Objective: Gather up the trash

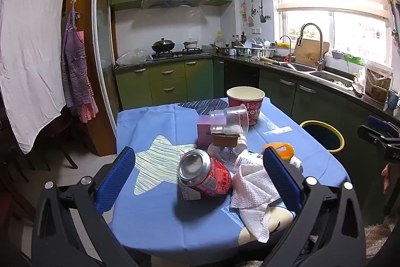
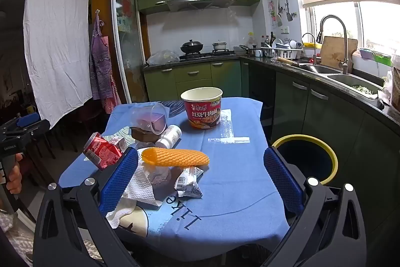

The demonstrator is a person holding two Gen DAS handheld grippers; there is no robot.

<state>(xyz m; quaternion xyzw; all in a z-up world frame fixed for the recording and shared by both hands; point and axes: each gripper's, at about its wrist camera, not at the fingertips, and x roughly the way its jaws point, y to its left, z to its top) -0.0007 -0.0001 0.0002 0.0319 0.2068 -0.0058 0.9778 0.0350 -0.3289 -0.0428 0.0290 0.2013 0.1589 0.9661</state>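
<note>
Trash lies on a blue-clothed table. A red soda can lies on its side between the open fingers of my left gripper, with a white paper towel at its right. My right gripper is open and empty above an orange foam net, a small wrapper and the towel. The can shows at its left. Farther back are a red noodle cup, a clear plastic cup, a brown tray and a white bottle.
A dark bin with a yellow rim stands on the floor right of the table; it also shows in the left wrist view. A green kitchen counter with a sink runs along the right. A pink box stands mid-table.
</note>
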